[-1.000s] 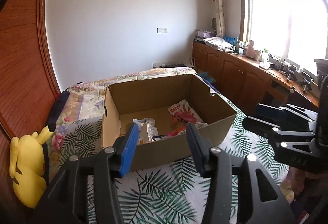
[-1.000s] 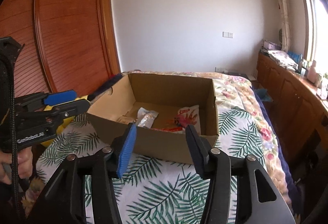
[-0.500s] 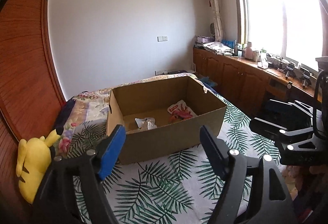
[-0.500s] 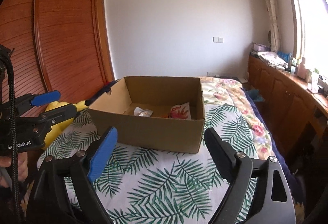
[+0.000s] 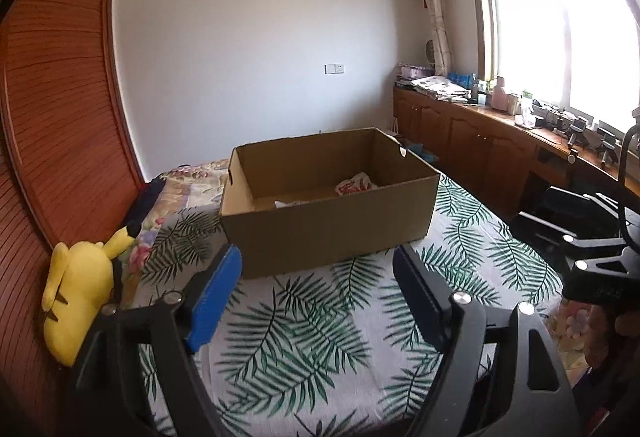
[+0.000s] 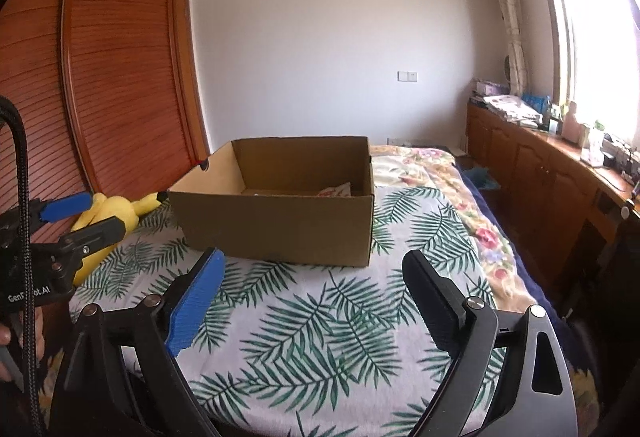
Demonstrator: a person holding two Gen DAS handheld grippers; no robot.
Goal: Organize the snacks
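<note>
An open cardboard box (image 5: 328, 225) (image 6: 276, 225) stands on the bed's leaf-print cover. Inside it, a red-and-white snack packet (image 5: 354, 186) (image 6: 334, 191) leans at the right and a pale wrapped snack (image 5: 290, 202) lies near the front wall, mostly hidden by it. My left gripper (image 5: 318, 295) is open and empty, held back from the box's front. My right gripper (image 6: 316, 297) is open and empty, also back from the box. Each gripper shows at the side of the other's view.
A yellow plush toy (image 5: 78, 297) (image 6: 108, 215) lies at the bed's left edge by the wooden wardrobe (image 6: 100, 85). A wooden cabinet run (image 5: 480, 141) with clutter lines the right wall under the window. Leaf-print cover (image 6: 320, 325) lies between grippers and box.
Both grippers have pulled back and away from the box and their jaws have opened wider. The snacks stay in the box.
</note>
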